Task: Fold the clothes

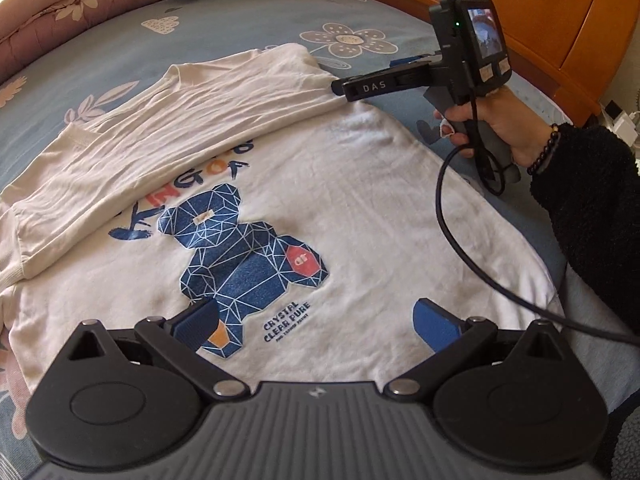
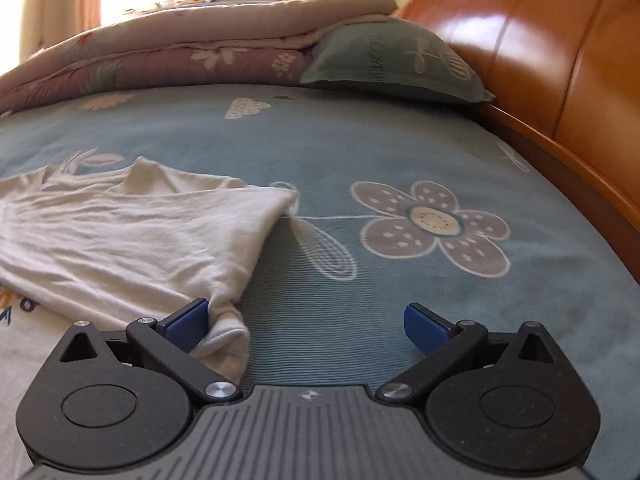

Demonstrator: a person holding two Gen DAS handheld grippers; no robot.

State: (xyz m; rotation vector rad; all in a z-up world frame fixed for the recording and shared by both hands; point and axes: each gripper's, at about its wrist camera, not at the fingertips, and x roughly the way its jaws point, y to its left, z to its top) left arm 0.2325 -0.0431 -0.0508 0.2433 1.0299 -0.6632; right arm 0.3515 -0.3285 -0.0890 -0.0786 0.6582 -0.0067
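Both grippers, left [image 1: 316, 320] and right [image 2: 306, 324], are held apart over the shirt [image 1: 360, 200]; one side [image 1: 140, 128] is folded in, the rest is left.

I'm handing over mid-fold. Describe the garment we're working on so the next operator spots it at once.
Start at the bed with the blue flowered sheet, beside the orange wooden headboard. Spread flat in its middle lies a white sweatshirt, one side already folded inward across the chest. Unlike the floral quilt and green pillow stacked behind, it carries a navy geometric bear print.
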